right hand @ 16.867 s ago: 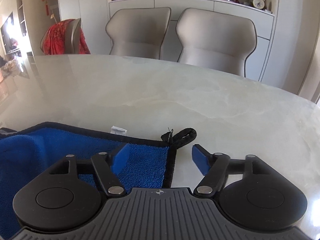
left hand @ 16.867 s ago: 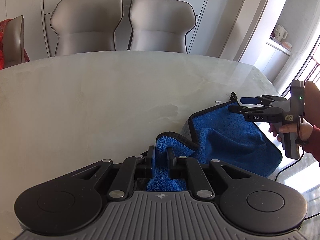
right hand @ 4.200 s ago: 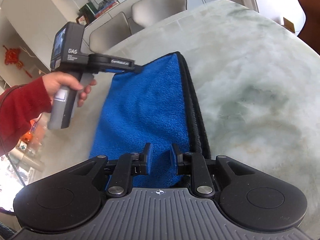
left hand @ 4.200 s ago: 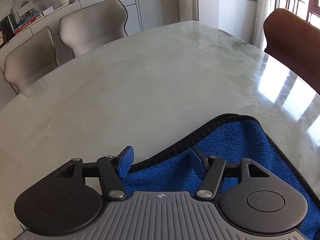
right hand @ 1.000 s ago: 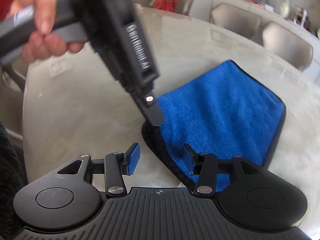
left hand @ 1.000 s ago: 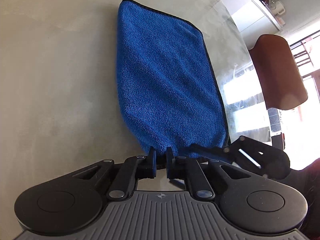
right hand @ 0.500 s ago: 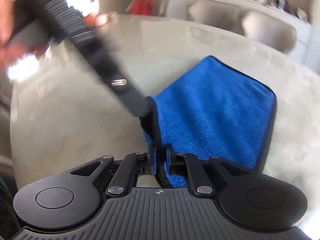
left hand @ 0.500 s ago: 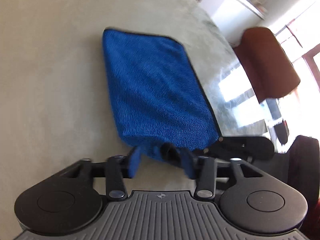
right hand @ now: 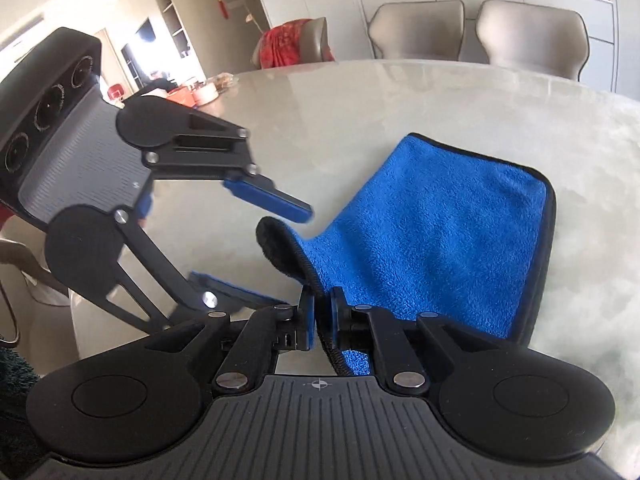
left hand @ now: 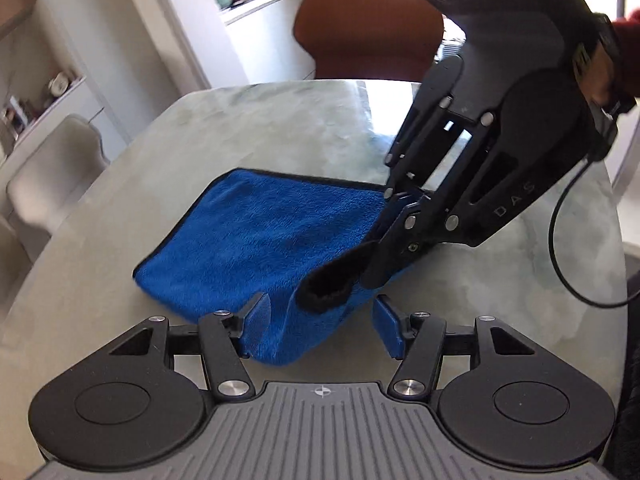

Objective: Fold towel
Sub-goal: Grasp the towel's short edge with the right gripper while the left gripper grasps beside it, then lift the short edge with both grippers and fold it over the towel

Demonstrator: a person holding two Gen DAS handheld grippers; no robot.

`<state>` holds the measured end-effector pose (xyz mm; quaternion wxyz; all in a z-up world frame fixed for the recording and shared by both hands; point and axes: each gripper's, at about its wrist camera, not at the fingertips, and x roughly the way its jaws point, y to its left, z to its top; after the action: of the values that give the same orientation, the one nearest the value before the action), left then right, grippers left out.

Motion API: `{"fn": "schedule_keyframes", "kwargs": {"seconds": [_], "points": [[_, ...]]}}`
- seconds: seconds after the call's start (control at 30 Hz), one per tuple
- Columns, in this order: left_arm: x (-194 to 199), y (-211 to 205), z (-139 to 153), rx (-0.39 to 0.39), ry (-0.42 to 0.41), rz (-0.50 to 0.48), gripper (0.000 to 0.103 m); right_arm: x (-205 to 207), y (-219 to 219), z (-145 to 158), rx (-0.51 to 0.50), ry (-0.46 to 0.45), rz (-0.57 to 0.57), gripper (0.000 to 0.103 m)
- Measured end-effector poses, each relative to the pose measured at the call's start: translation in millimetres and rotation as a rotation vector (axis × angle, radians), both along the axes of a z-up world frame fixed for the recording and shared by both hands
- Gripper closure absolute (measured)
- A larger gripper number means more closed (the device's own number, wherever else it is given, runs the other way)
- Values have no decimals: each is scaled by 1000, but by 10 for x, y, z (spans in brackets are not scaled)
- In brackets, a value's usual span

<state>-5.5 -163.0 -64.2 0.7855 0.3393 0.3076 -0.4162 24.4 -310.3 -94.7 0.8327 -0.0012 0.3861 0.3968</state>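
While the soft blue towel with a black edge (left hand: 272, 232) lies folded on the pale marble counter (left hand: 280, 128), the right gripper (right hand: 322, 320) has its jaws pressed together, pinching the near corner of the towel and lifting it a little; the left gripper (left hand: 320, 320) has its jaws spread wide, with the lifted bit of towel between them; a black loop (left hand: 332, 280) sticks up from that corner; a brown chair (left hand: 368, 32) stands past the counter, and two grey chairs (right hand: 472, 28) stand on another side.
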Motion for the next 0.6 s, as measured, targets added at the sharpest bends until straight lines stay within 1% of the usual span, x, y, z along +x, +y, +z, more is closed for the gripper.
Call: {"fn": "schedule_keyframes", "kwargs": {"seconds": [0.07, 0.1, 0.13, 0.17, 0.23, 0.27, 0.3, 0.33, 0.4, 0.47, 0.5, 0.6], "points": [[15, -42, -32, 4, 24, -32, 51, 2, -15, 7, 8, 1, -4, 95], [53, -76, -89, 26, 65, -46, 67, 3, -24, 9, 10, 1, -11, 95], [75, -90, -109, 40, 89, -48, 88, 5, -24, 1, 0, -1, -15, 95], [110, -98, -129, 55, 118, -41, 94, 5, -22, -10, -15, -3, -16, 94], [167, -67, -109, 31, 143, -8, 95, -52, -14, -8, -55, -30, -2, 92], [222, -34, -82, 5, 183, 18, 95, -100, -7, -5, -83, -49, 6, 91], [268, -18, -69, -9, 203, 38, 95, -148, -4, -4, -110, -66, 7, 88], [314, 0, -39, -18, 212, 61, 95, -194, -2, -6, -135, -80, 5, 83], [374, -5, -16, -12, 203, 71, 95, -281, -15, -21, -179, -108, 3, 76], [409, 15, 35, -28, 205, 81, 95, -369, -31, -40, -223, -138, 2, 75], [425, 29, 62, -43, 222, 86, 95, -387, -32, -52, -241, -148, 2, 75], [413, 33, 100, -64, 238, 89, 95, -453, -28, -91, -317, -186, 4, 74]]}}
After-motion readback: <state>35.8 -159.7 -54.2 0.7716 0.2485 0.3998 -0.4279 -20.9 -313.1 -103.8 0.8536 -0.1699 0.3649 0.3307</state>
